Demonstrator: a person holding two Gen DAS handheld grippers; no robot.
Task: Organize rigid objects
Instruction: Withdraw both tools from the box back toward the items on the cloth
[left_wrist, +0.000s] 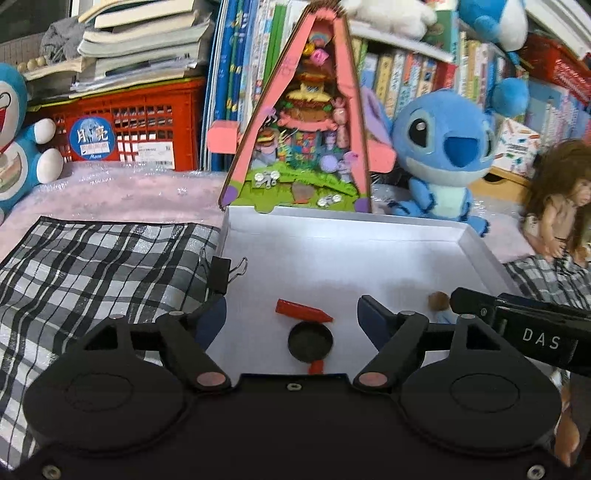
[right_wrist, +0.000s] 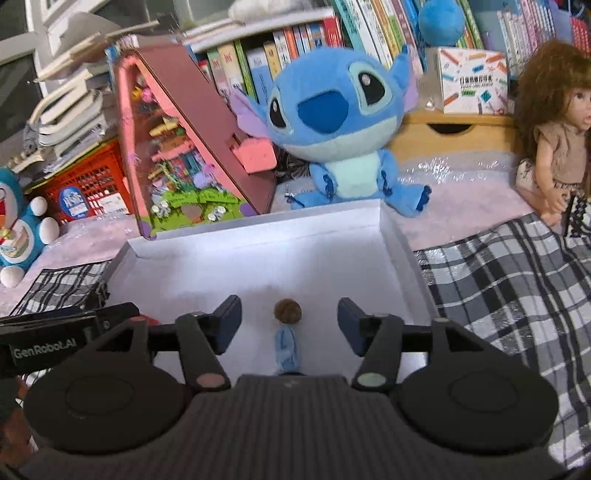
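A white shallow box (left_wrist: 347, 225) lies in front of both grippers; it also shows in the right wrist view (right_wrist: 258, 229). In the left wrist view a red crayon (left_wrist: 303, 311) and a small toy frying pan (left_wrist: 310, 341) with a red handle lie in the box between the fingers of my open left gripper (left_wrist: 291, 314). A black binder clip (left_wrist: 221, 275) sits on the box's left edge. In the right wrist view a small doll figure with brown hair and blue dress (right_wrist: 286, 332) lies in the box between the fingers of my open right gripper (right_wrist: 288, 321).
Plaid cloths (left_wrist: 99, 266) (right_wrist: 517, 273) lie on both sides of the box. Behind it stand a pink triangular dollhouse (left_wrist: 306, 122), a blue Stitch plush (right_wrist: 332, 122), a doll (right_wrist: 554, 147), a Doraemon plush (left_wrist: 18, 147), a red crate (left_wrist: 136, 122) and books.
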